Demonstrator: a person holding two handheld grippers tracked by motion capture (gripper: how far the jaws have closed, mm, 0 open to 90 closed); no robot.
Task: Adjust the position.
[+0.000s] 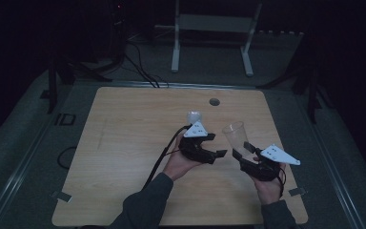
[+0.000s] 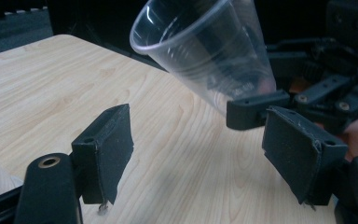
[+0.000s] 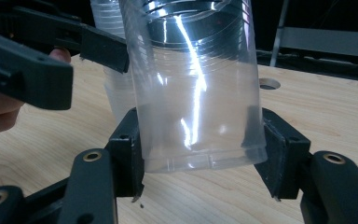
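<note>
My right hand-held gripper (image 1: 242, 151) clamps the clear plastic cup (image 1: 235, 135) near its base, tilted above the desk (image 1: 124, 143). My left hand-held gripper (image 1: 213, 145) hangs spread and empty just beside it. The cup looks light, thin and crushable; I judge the stiffer base safest.

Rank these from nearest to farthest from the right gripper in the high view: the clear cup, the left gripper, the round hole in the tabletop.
1. Clear cup: clamped in the right gripper.
2. Left gripper: just left, open.
3. Round hole: far edge of the table.
</note>
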